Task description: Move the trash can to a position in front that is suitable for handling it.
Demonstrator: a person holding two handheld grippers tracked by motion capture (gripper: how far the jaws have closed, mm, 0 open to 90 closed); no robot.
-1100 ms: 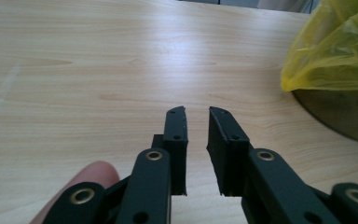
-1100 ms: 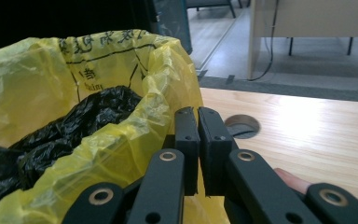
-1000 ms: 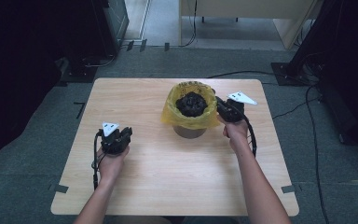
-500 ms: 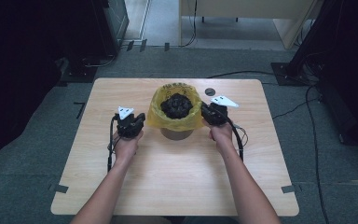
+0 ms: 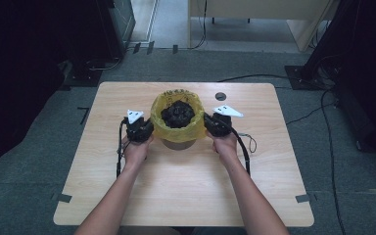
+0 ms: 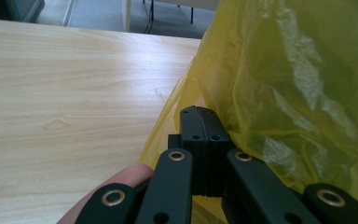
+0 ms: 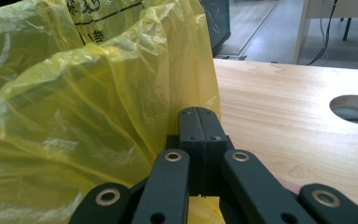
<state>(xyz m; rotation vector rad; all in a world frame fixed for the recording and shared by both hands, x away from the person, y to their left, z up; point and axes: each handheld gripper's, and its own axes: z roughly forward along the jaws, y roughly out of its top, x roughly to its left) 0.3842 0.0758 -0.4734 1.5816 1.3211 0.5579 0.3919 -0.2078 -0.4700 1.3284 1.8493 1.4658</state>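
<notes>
L gripper [image 6: 204, 122] jaws closed on yellow bag [image 6: 279, 93] edge, wood table [image 6: 65, 93] beside.

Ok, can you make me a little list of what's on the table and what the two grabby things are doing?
table: light wood table, round hole near its far edge
bin: small bin lined with a yellow bag, dark stuff inside
left hand-held gripper: at the bag's left side, jaws shut; bag film lies against them, a pinch can't be confirmed
right hand-held gripper: at the bag's right side, jaws shut the same way
hands: one on each gripper, either side of the bin
</notes>
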